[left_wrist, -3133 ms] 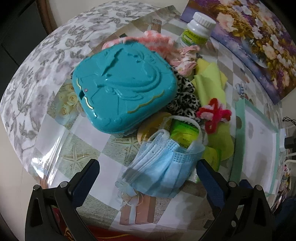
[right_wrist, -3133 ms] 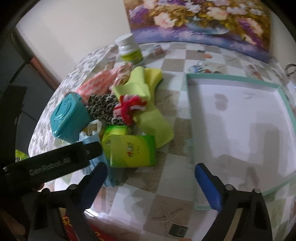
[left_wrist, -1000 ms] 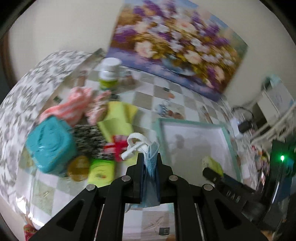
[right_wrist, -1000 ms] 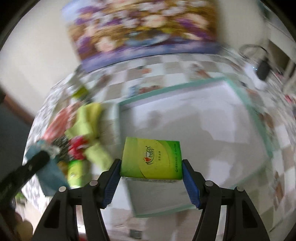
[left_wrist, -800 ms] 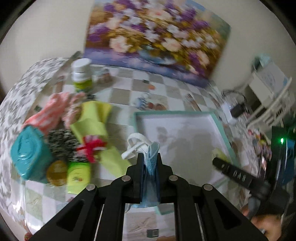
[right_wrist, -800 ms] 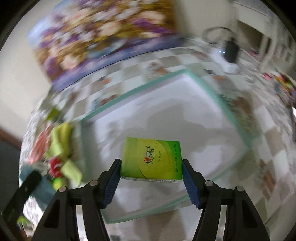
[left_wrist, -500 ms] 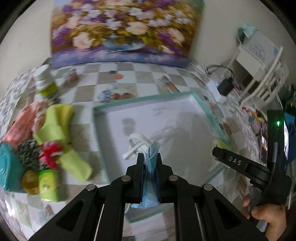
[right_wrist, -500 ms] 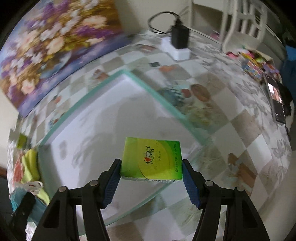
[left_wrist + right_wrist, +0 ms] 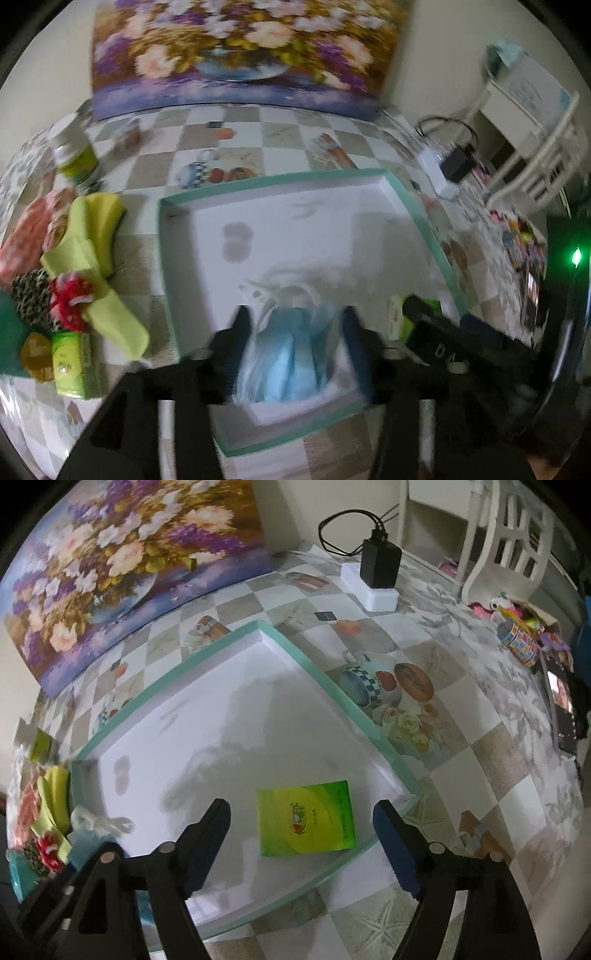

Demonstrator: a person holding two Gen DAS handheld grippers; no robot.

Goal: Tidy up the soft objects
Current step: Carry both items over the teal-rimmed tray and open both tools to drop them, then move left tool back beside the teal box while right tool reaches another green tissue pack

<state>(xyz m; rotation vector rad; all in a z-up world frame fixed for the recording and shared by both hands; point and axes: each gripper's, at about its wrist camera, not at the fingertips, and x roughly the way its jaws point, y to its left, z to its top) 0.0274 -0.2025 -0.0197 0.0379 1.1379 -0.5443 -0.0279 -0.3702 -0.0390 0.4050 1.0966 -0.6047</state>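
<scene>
A white tray with a teal rim (image 9: pixel 280 179) lies on the checked tablecloth. In the left wrist view a blue face mask (image 9: pixel 291 354) rests in the tray's near part, between the fingers of my left gripper (image 9: pixel 295 345). Those jaws are opening and stand clear of the mask. In the right wrist view a green tissue pack (image 9: pixel 306 818) lies flat in the tray (image 9: pixel 325 681) near its front corner. My right gripper (image 9: pixel 303 843) hangs over it, jaws opening, with the pads off the pack. The mask (image 9: pixel 88 836) shows at the left edge of that view.
Left of the tray lies a pile: yellow cloth (image 9: pixel 94 258), red-and-white scrunchie (image 9: pixel 68 299), leopard cloth, pink cloth, teal case, another green pack (image 9: pixel 70 363). A pill bottle (image 9: pixel 74 158) and a flower painting (image 9: pixel 240 55) stand behind. A charger (image 9: pixel 380 563) and a chair are right.
Both grippers swung right from the pile to over the tray. The left jaws came apart off the mask. The right jaws let go of the green pack, which now lies in the tray.
</scene>
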